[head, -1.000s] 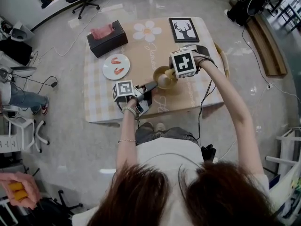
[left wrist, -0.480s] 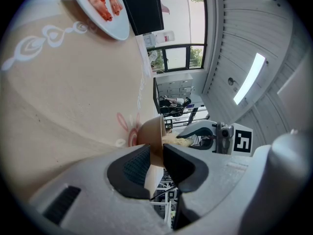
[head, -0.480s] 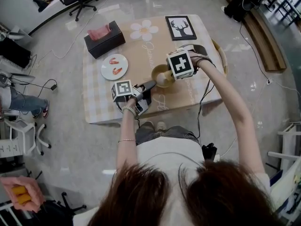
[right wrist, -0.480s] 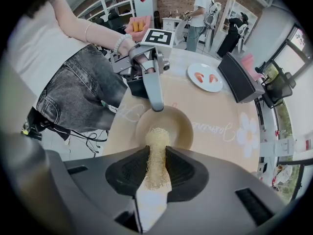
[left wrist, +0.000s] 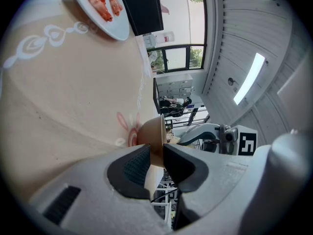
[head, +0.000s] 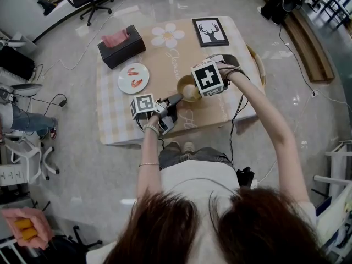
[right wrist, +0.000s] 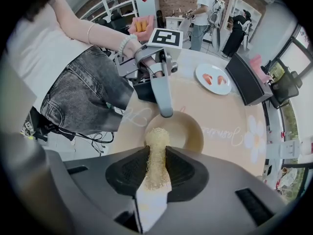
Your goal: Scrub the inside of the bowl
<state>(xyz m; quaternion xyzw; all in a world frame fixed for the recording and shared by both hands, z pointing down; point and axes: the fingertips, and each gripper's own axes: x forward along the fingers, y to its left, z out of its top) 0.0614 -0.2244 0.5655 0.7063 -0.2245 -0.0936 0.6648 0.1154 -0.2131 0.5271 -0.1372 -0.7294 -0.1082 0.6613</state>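
Scrubbing is apparently under way, unfinished.
The left gripper point(left wrist: 156, 161) is clamping the bowl point(left wrist: 153, 131) by its rim; the right gripper point(right wrist: 157, 166) is pinching a scouring pad point(right wrist: 157, 148) over its inside.

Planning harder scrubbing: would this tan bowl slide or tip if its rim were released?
Likely it would slide: the bowl looks small and light on smooth tablecloth. Its base narrows below a flaring wall, so a sideways push from the scrubber could tip it. The left gripper clamped on its rim probably prevents both.
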